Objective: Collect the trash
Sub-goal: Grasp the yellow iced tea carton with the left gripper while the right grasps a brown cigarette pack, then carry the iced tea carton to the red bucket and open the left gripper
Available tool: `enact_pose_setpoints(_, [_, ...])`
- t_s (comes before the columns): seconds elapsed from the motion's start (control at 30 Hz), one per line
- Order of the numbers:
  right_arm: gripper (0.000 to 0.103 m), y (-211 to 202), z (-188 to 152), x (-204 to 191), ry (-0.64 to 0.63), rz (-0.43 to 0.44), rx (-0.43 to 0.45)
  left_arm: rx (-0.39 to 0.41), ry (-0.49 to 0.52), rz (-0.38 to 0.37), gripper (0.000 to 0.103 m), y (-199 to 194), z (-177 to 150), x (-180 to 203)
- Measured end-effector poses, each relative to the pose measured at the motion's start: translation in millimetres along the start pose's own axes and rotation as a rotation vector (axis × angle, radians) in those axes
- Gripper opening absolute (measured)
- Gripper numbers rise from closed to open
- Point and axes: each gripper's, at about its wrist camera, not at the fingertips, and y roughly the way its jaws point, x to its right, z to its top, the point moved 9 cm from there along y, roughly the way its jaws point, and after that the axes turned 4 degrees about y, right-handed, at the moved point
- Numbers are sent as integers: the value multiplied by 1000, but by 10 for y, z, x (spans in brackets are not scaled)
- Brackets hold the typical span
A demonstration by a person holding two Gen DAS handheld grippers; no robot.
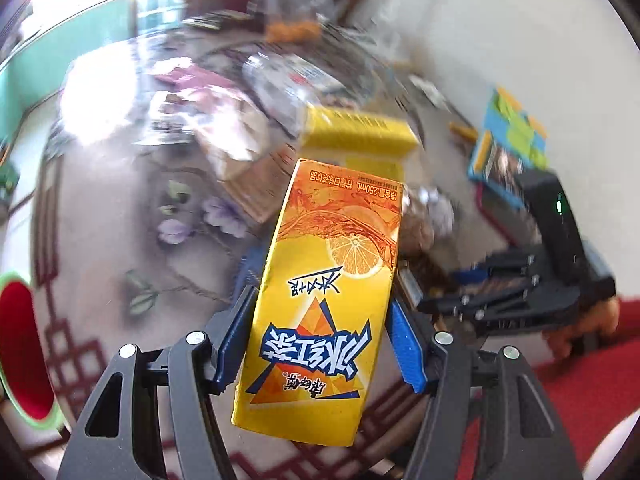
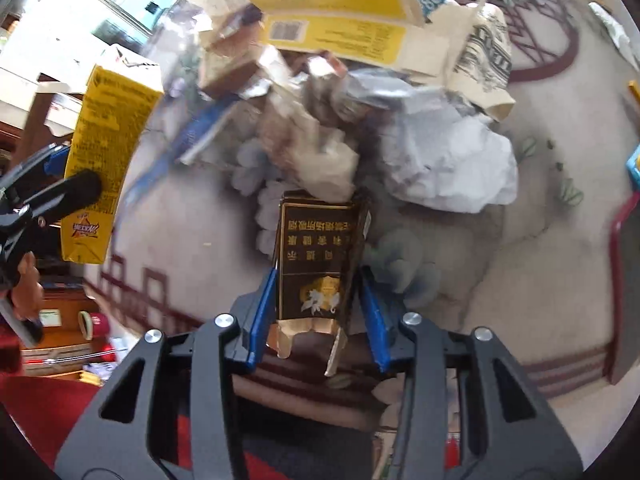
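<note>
My left gripper [image 1: 320, 300] is shut on a yellow iced-tea carton [image 1: 320, 300] and holds it above a floral rug [image 1: 120, 240]. The same carton [image 2: 104, 152] shows at the left of the right wrist view, with the left gripper's finger on it. My right gripper [image 2: 316, 280] is shut on a dark brown cigarette pack [image 2: 316, 264] with a torn foil end. Ahead of it lies a trash pile: crumpled white paper [image 2: 452, 160], a yellow box [image 2: 340, 20] and brown wrappers [image 2: 304, 132]. The right gripper [image 1: 520, 288] also shows in the left wrist view.
A blue and green box [image 1: 508, 140] lies on the rug at the right. A red bin with a green rim [image 1: 20, 352] sits at the left edge. A bright window and teal wall [image 1: 60, 40] are behind. Red cloth [image 1: 560, 380] is at the lower right.
</note>
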Motion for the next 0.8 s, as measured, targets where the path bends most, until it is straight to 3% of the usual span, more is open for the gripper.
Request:
enact_pose_setpoints(0.1, [40,-70,49,-190,-25,32,5,56,-121,24,60,-165,15,-219])
enact_pose_setpoints(0.2, [40,-127,112,-441,-51,67,12,104,-168,104,60,-285,11,-354])
enact_pose_setpoints(0.3, [40,-154,212,-759,-97,96,34,145,-225,133,60,-375,25,-591])
enact_pose_setpoints(0.53, [40,-43,481,-1424,-219,126,111,177,-322,204,60,-709,-137,-1187])
enact_pose_setpoints(0.8, [40,-122,921,-2102,-233,226,151,225,-423,285,60,-1086,-374,-1861])
